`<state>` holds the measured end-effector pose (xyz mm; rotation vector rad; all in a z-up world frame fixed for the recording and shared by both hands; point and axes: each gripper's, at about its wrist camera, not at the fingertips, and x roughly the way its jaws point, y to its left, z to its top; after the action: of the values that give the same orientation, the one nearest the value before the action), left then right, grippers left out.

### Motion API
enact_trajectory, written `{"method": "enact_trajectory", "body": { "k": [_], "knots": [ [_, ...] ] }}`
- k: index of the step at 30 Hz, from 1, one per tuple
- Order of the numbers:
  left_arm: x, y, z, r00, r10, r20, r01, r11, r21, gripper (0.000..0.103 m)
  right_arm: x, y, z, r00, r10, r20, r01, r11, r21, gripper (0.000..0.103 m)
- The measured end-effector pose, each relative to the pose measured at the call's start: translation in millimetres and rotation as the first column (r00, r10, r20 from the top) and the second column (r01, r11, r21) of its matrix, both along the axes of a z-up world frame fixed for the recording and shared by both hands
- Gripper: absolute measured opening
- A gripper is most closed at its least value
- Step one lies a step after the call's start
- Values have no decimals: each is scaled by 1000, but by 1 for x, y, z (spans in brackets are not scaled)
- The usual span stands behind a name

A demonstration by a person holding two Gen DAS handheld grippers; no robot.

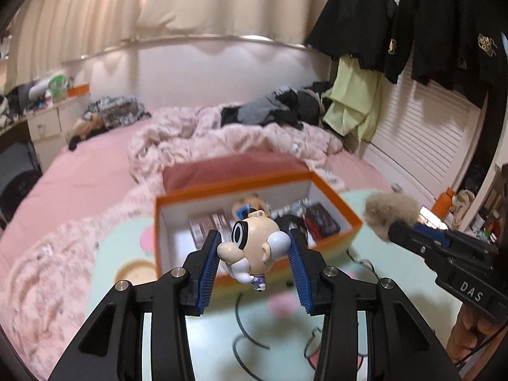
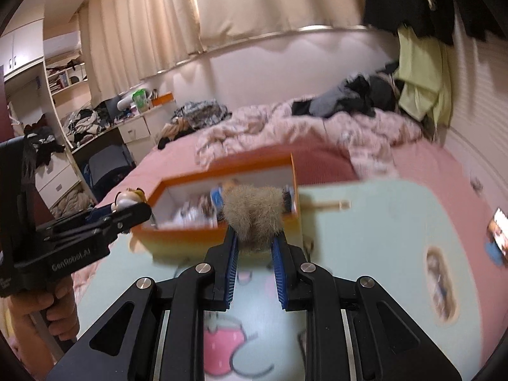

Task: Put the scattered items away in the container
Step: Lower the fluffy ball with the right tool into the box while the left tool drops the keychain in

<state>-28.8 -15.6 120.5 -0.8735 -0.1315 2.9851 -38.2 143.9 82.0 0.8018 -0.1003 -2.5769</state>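
An open orange box (image 1: 333, 190) with white walls sits on the bed and holds several small items; it also shows in the right wrist view (image 2: 177, 238). My left gripper (image 1: 255, 238) is shut on a cartoon figurine head (image 1: 254, 247) with big glasses and white hair, held just in front of the box. My right gripper (image 2: 255, 233) is shut on a brown fur pompom (image 2: 254, 209), held at the box's near right edge. The pompom also shows in the left wrist view (image 1: 389, 211), to the right of the box.
The box rests on a pale green cartoon-print mat (image 2: 365, 238) over a pink bed (image 1: 79, 171). A rumpled pink blanket (image 1: 222, 136) and dark clothes (image 1: 270, 111) lie behind. A phone (image 2: 498, 231) lies at the right. A cluttered desk (image 2: 104, 127) stands at the left.
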Motion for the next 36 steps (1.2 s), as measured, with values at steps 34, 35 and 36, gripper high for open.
{"method": "enact_trajectory", "body": {
  "k": [34,35,36],
  "knots": [
    [-49,-33,-26,988,94,120,-98,995,29,94,-75,-46,-23,994,-73,87,64,993,101,66],
    [-47,-33,-25,989,92,117,-96,995,26,94,-75,-45,-23,994,-73,86,64,993,100,66],
    [-44,-33,-25,989,92,115,-95,995,22,94,-74,-44,-23,994,-72,84,63,993,100,66]
  ]
}}
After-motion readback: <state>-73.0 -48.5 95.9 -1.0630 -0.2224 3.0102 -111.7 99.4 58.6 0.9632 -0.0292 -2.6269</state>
